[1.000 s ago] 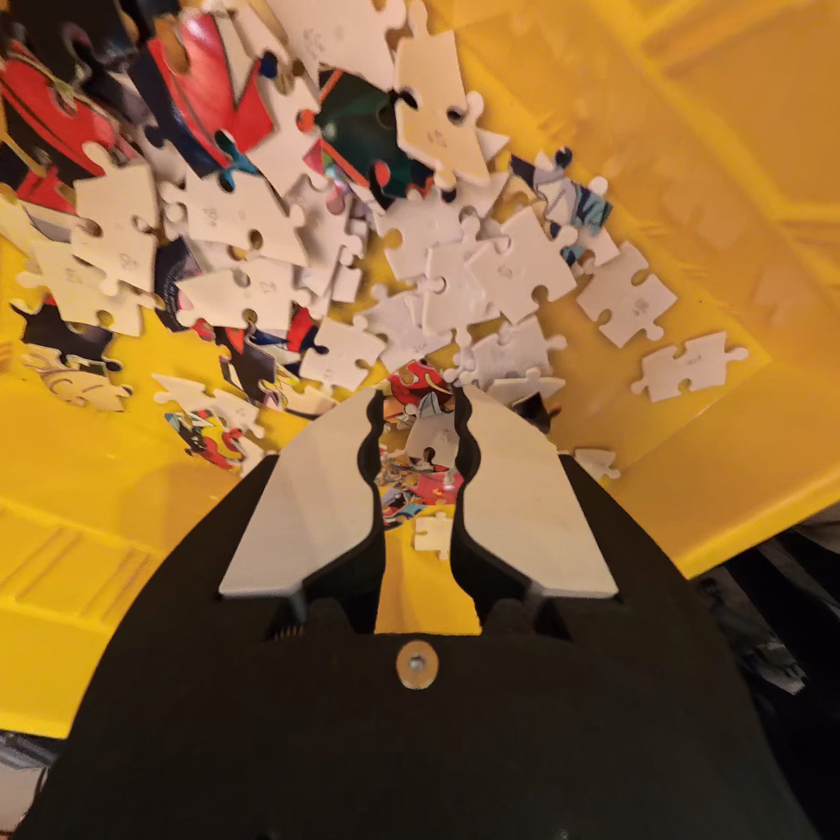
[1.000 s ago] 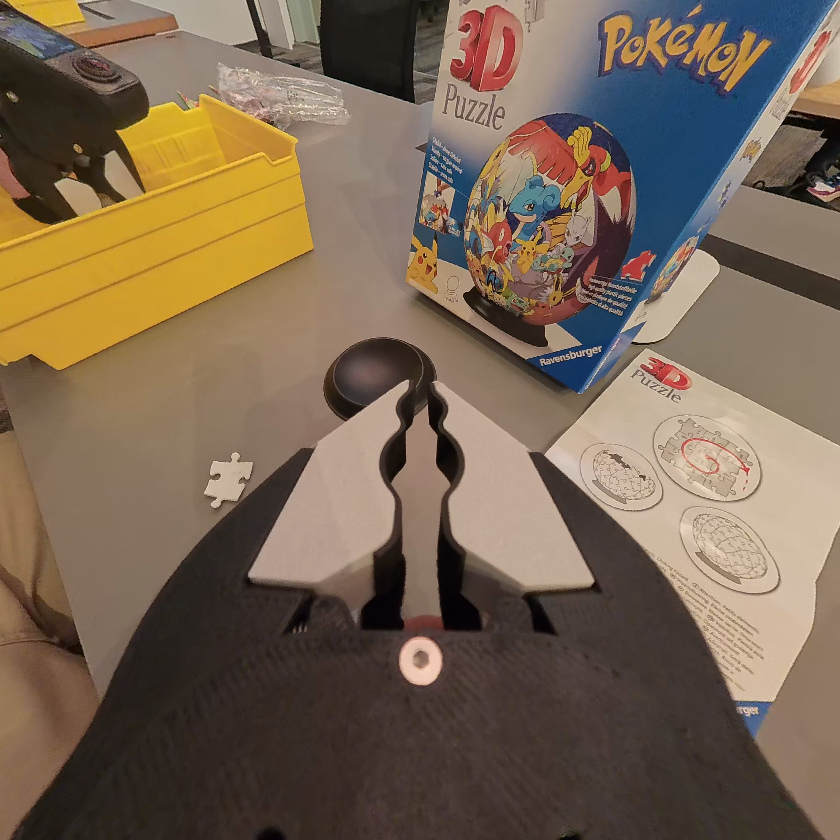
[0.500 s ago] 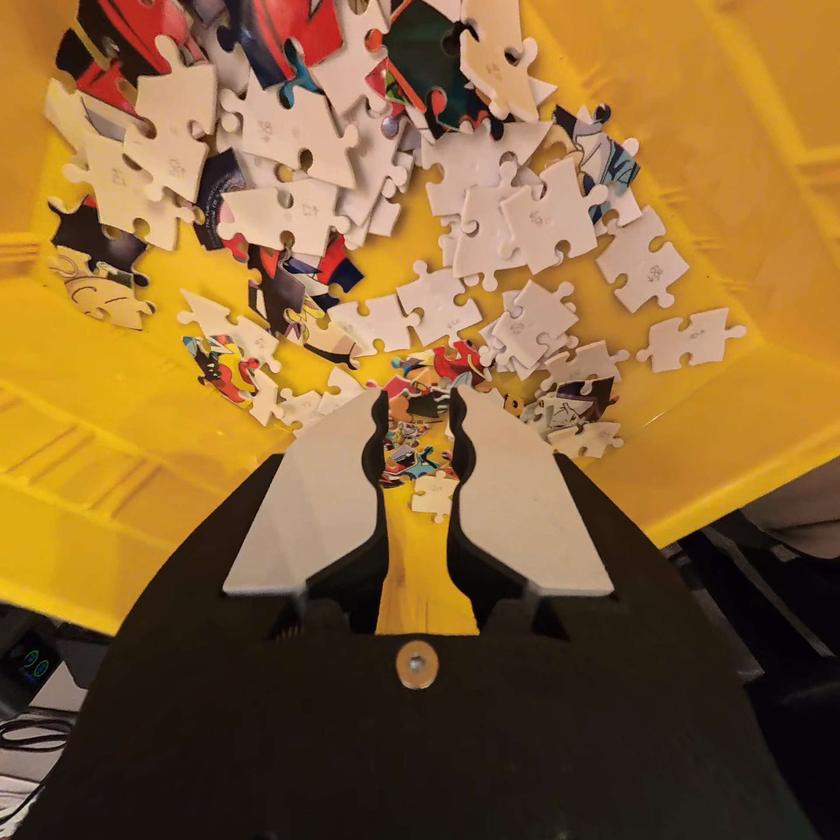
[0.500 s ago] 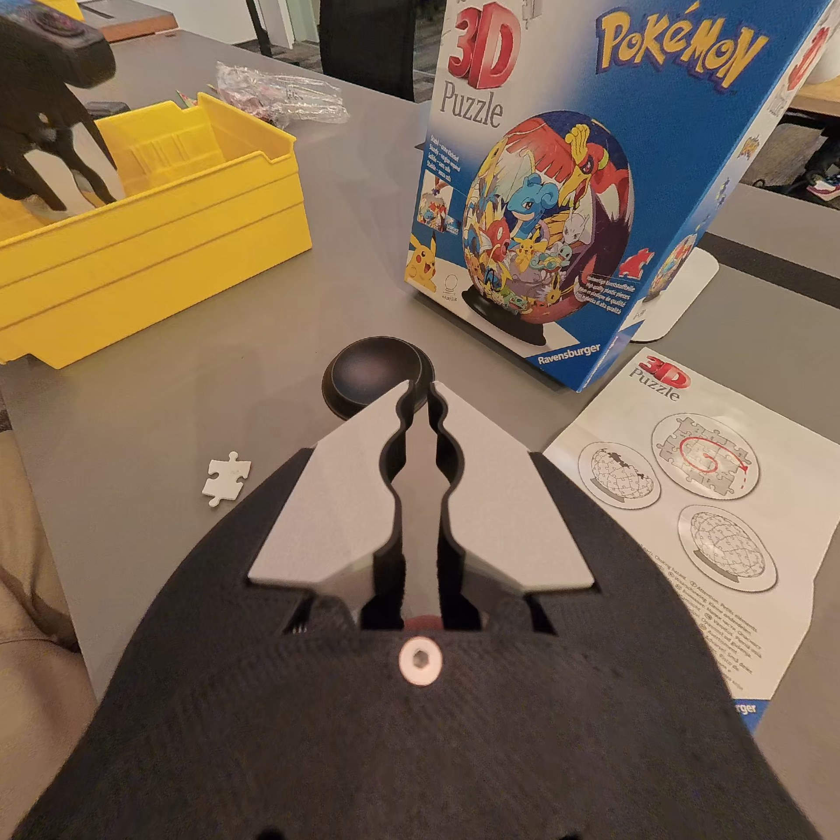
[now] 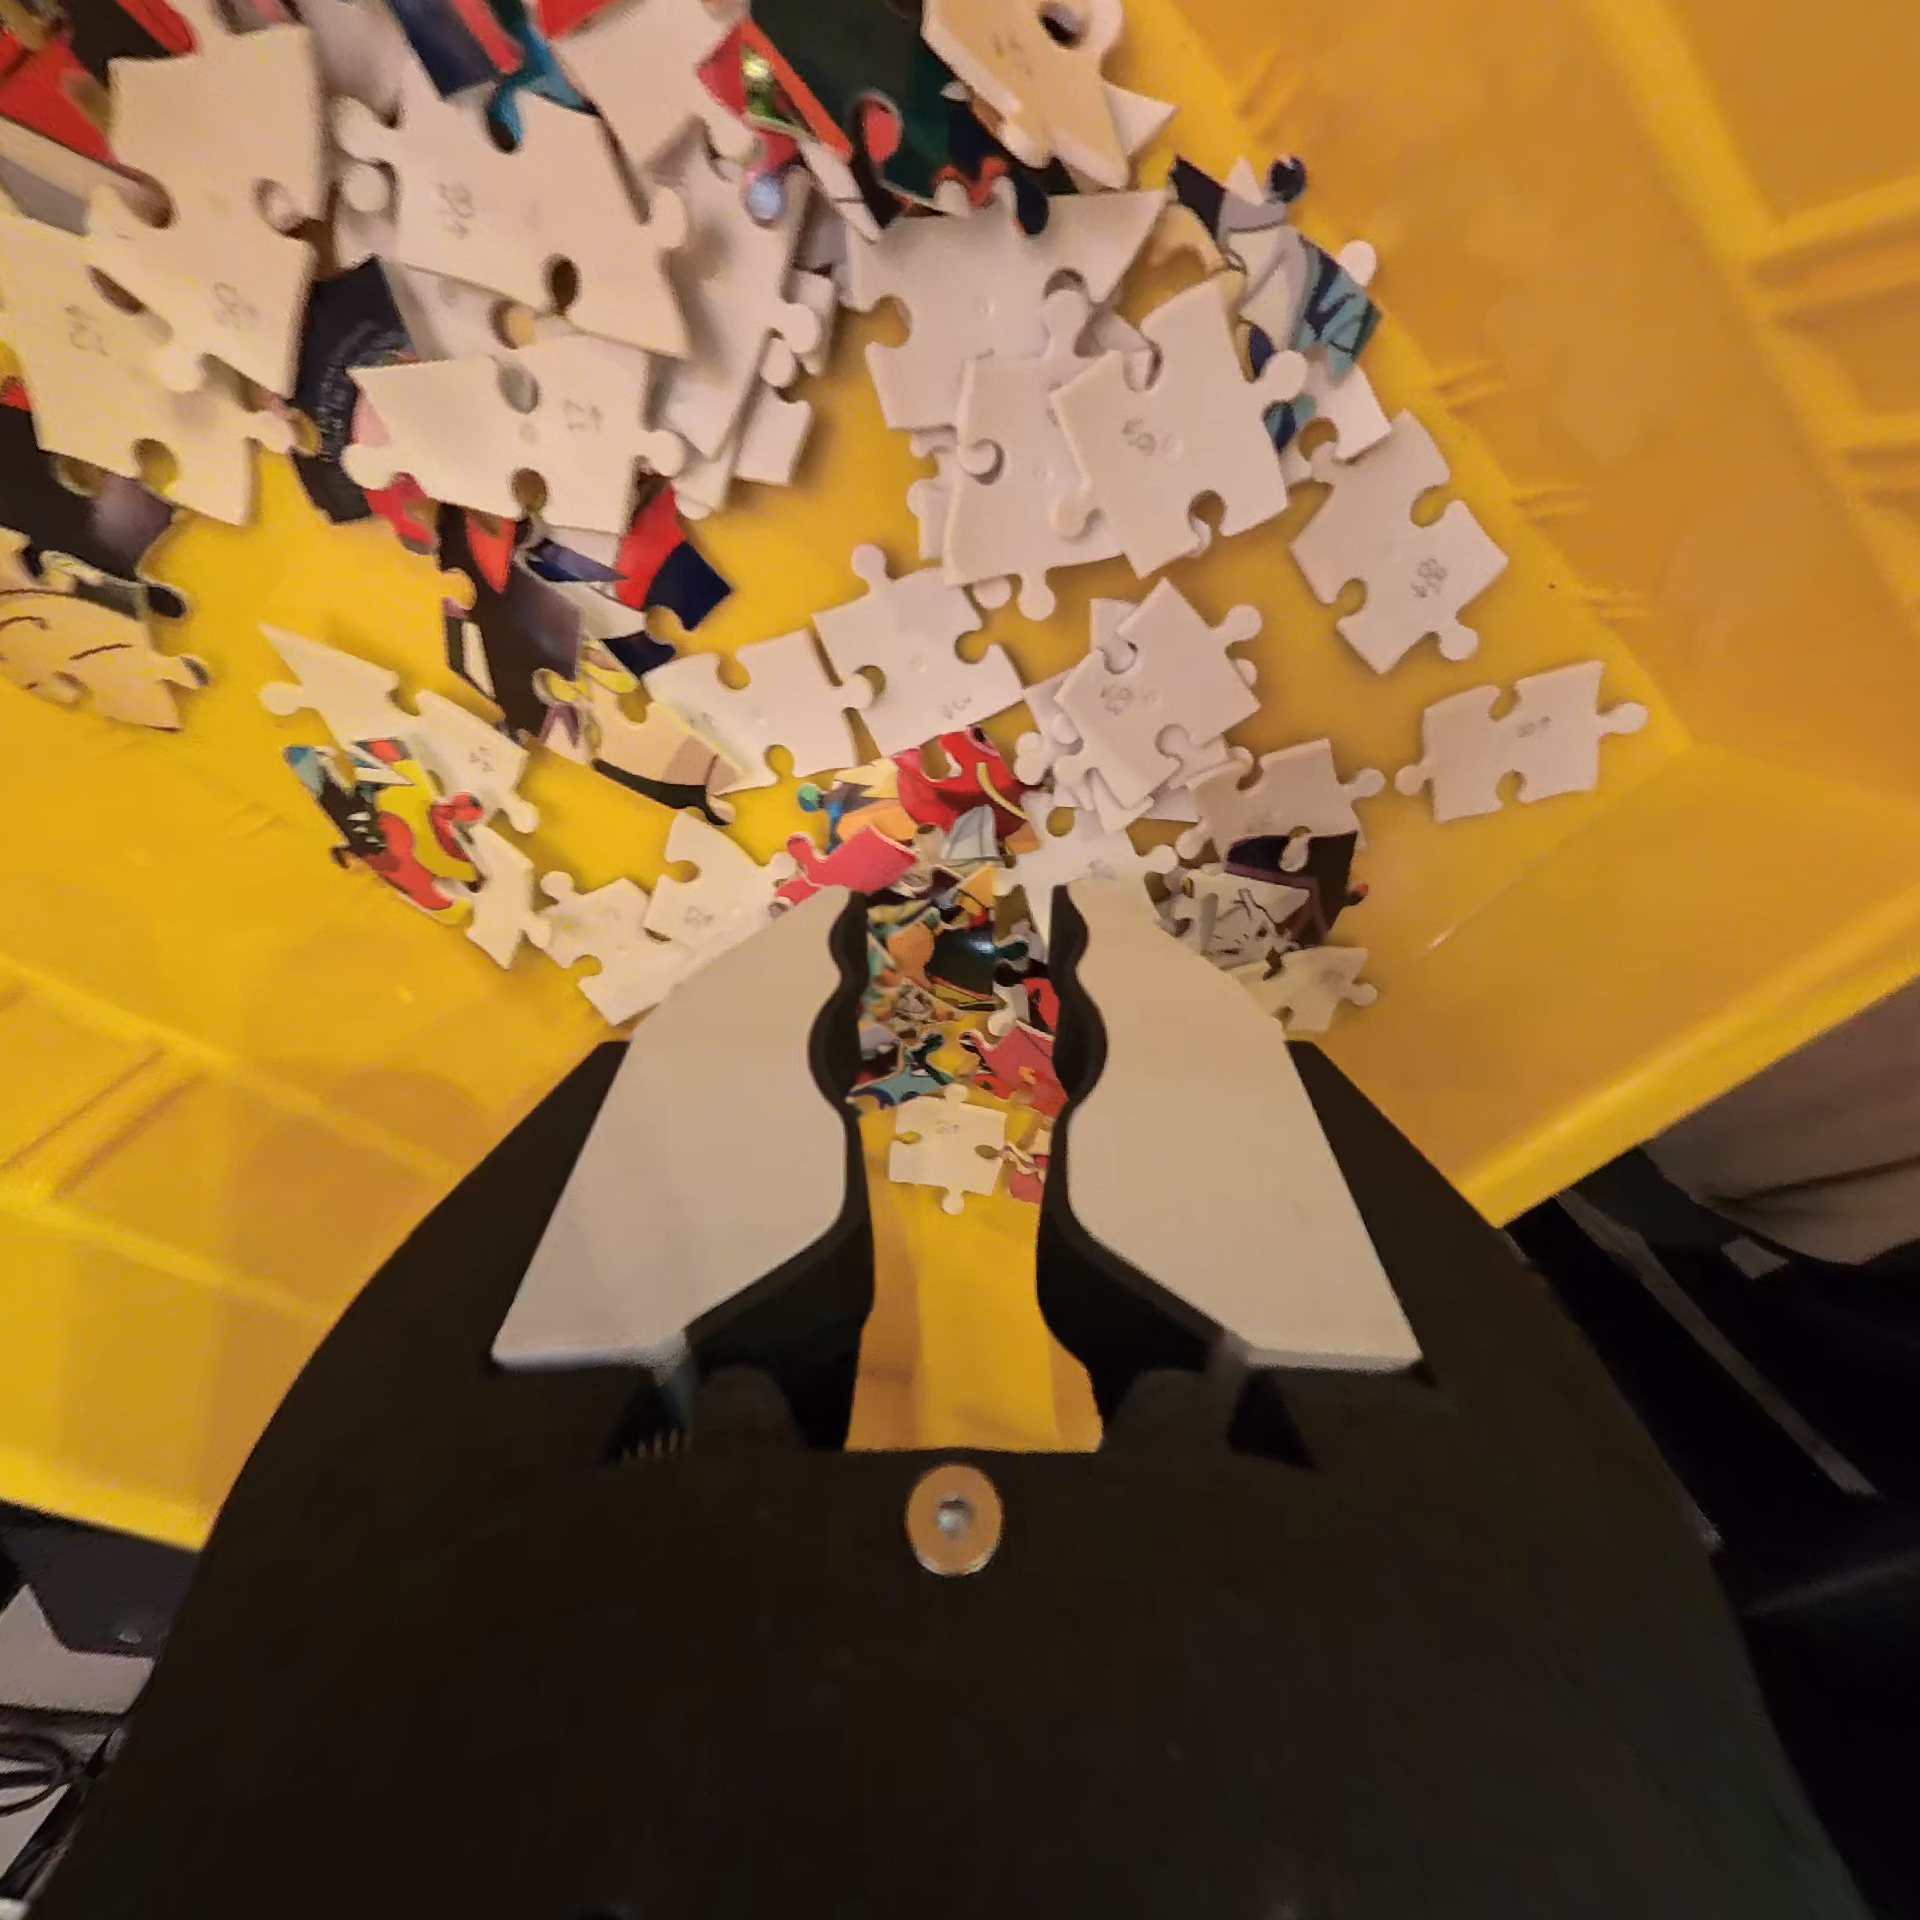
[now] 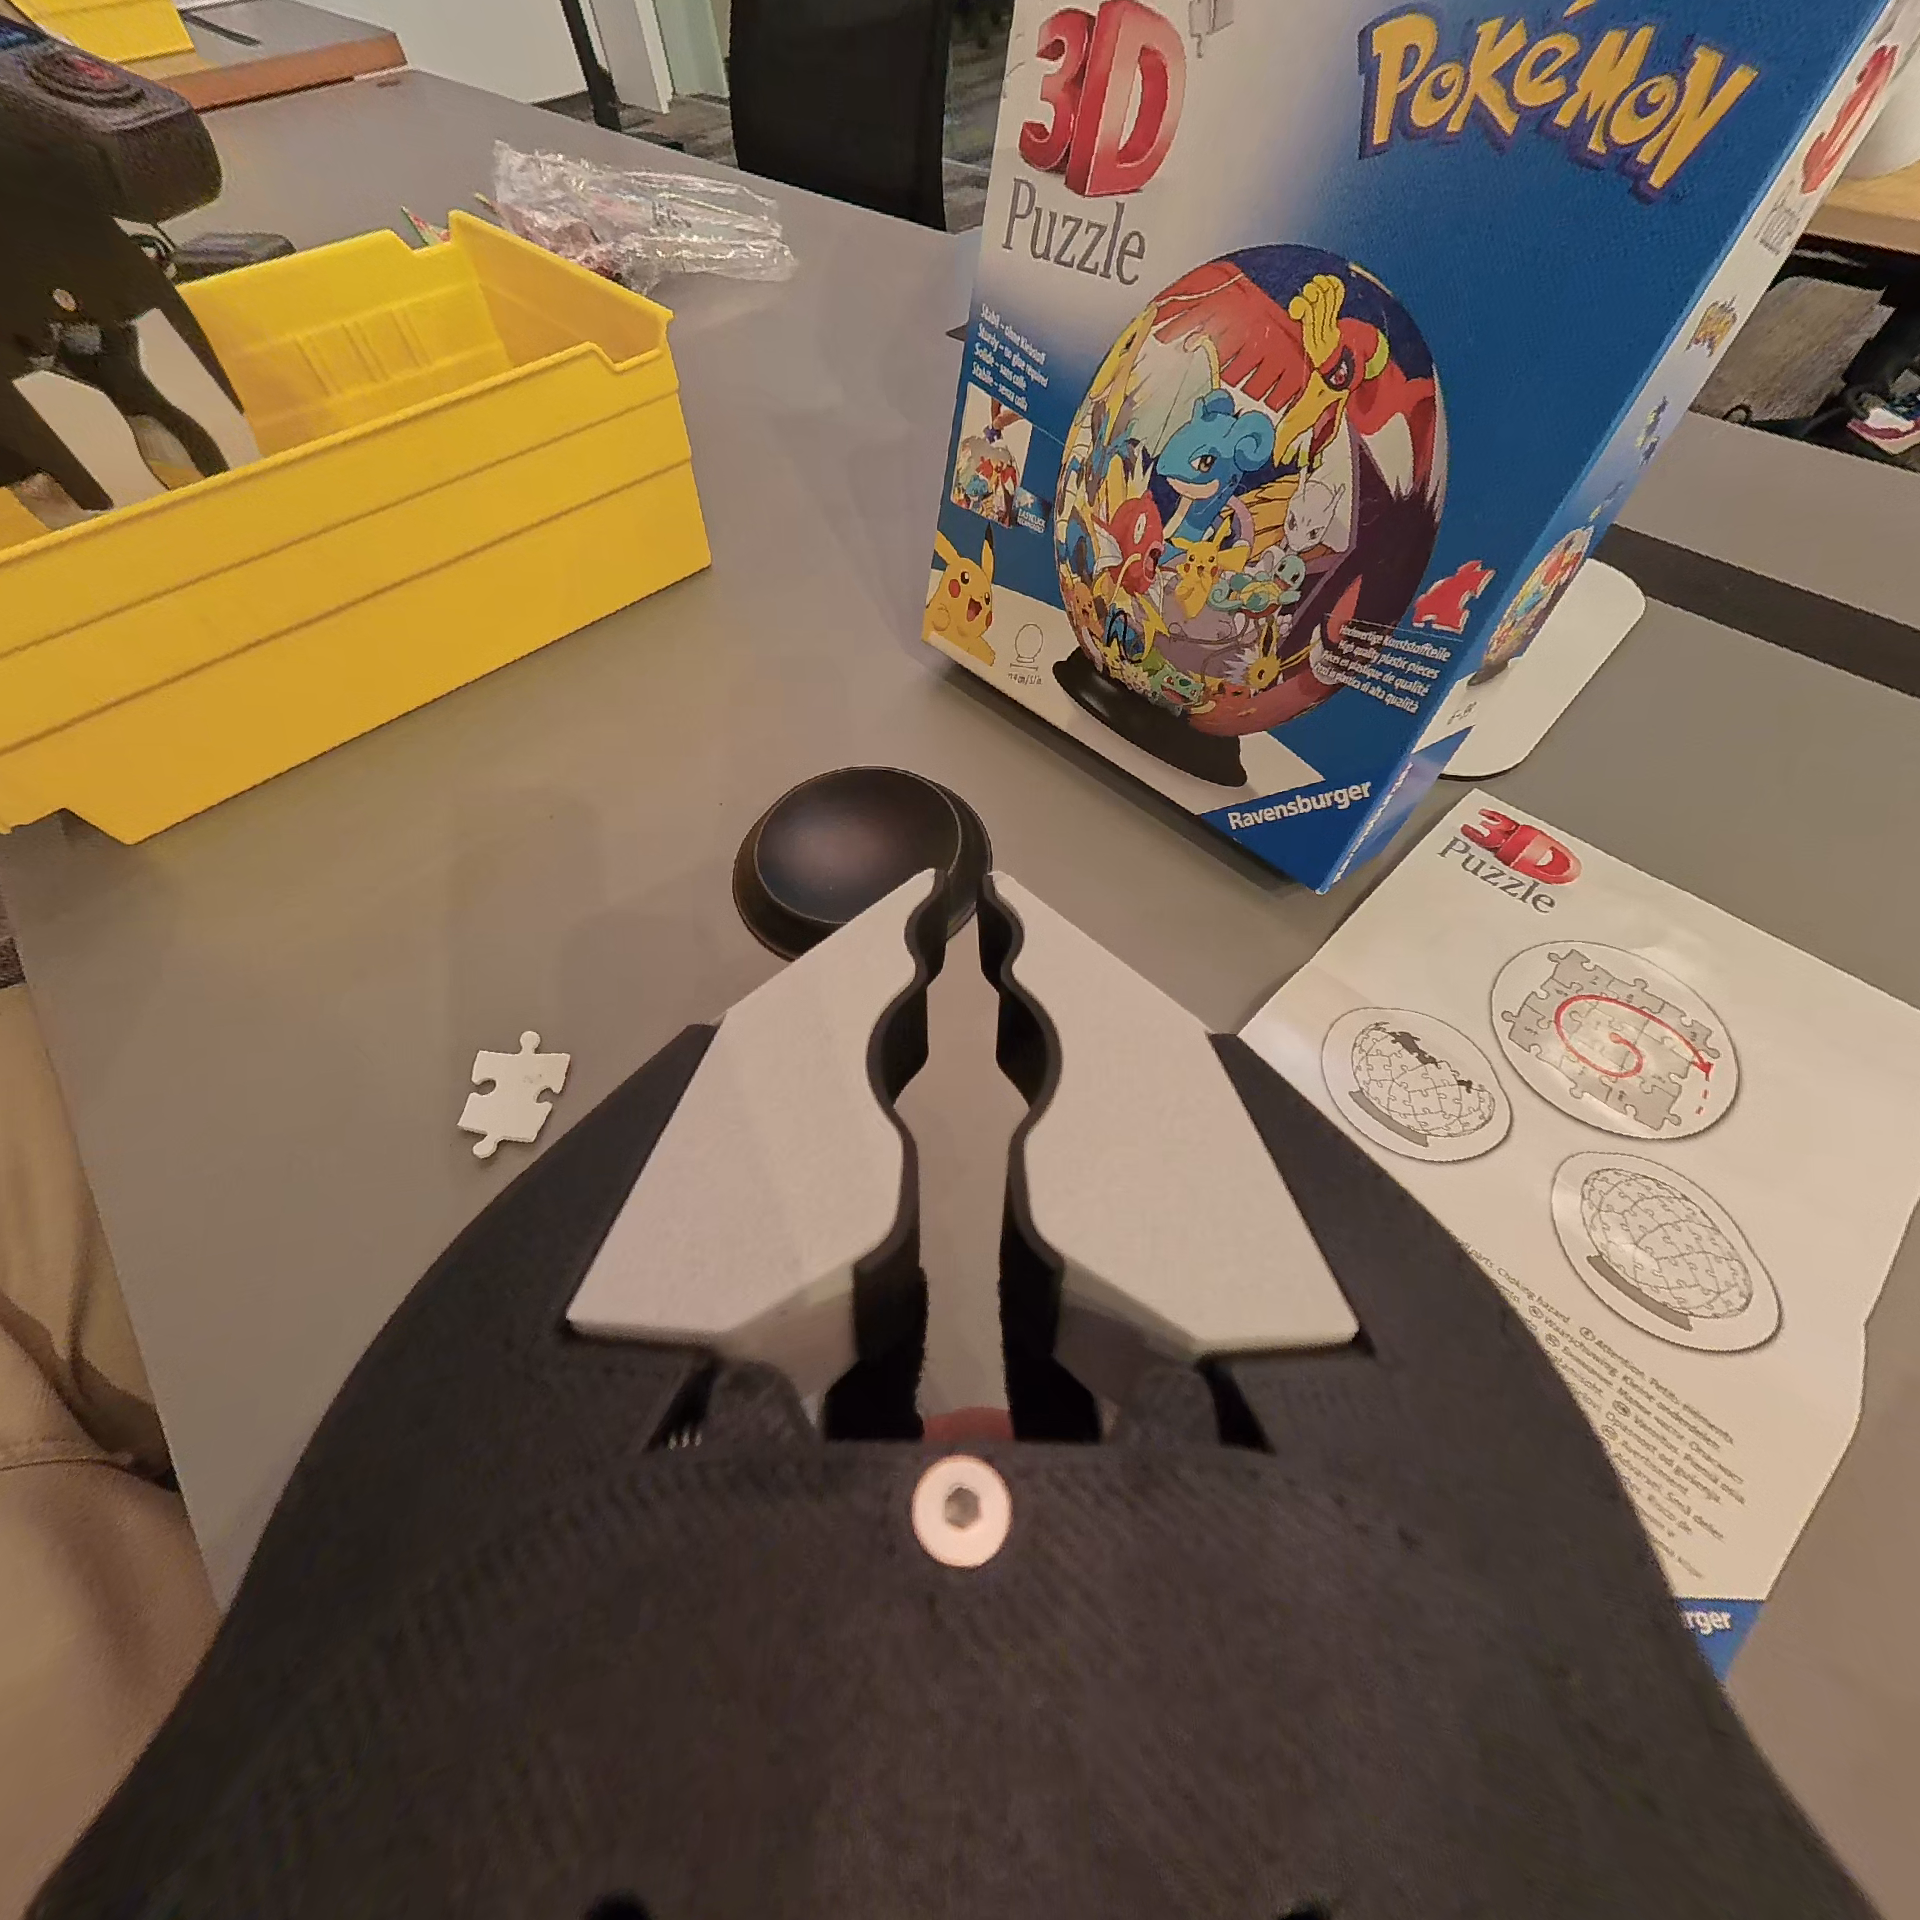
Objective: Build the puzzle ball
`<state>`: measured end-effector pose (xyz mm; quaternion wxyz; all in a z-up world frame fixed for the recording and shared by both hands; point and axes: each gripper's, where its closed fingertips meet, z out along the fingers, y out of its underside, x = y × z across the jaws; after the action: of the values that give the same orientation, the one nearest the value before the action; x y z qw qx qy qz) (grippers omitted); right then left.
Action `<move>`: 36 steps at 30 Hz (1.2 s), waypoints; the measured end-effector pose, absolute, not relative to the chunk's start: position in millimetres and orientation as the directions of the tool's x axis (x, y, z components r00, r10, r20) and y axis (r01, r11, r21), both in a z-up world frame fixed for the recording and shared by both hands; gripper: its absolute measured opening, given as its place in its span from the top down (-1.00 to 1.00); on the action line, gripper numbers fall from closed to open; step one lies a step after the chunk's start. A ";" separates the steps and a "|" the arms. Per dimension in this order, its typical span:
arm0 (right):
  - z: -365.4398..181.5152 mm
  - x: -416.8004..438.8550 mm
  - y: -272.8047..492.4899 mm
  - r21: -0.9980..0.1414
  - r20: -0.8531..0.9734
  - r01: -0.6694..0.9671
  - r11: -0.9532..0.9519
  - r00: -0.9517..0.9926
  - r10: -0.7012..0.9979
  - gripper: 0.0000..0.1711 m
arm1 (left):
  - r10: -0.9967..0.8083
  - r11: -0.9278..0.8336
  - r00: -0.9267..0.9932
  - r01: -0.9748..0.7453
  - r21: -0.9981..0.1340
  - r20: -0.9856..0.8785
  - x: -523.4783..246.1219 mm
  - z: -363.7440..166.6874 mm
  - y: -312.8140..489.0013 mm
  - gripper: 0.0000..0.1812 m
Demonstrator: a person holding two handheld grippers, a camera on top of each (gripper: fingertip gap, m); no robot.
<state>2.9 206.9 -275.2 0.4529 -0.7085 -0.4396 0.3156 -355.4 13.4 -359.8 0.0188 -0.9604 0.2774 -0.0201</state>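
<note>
My left gripper point(image 5: 951, 904) is open and empty. It hangs low over a heap of puzzle pieces point(image 5: 1122, 447) in the yellow bin point(image 5: 208, 935); most lie white side up, some colour side up. A small white piece point(image 5: 945, 1138) and colourful pieces point(image 5: 935, 821) show between its fingers. My right gripper point(image 6: 961, 888) is shut to a narrow slit above the grey table, just short of the black ball stand point(image 6: 852, 842). I make out nothing held in it. A single white piece point(image 6: 514, 1091) lies on the table to its left.
The yellow bin point(image 6: 416, 582) stands at the left of the table, with the left gripper point(image 6: 130, 468) reaching into it. The blue puzzle box point(image 6: 1351, 416) stands upright behind the stand. An instruction sheet point(image 6: 1558, 1195) lies at the right. A clear plastic bag point(image 6: 644, 213) lies at the back. There is about 40 cm between the tips of the two grippers.
My left gripper has shifted over the heap toward the near pieces and come closer to them, still open. My right gripper has not moved.
</note>
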 end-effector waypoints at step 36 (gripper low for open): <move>-272.5 5.8 208.9 -0.923 -0.049 0.328 -0.201 0.418 0.907 0.95 | -0.457 -0.889 0.884 -0.458 0.010 -0.101 -359.9 -375.1 42.8 0.51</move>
<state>5.8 208.9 -272.5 0.4571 -0.7071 -0.4366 0.3168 -359.9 42.8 -375.1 0.0068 -0.9705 0.2358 0.0502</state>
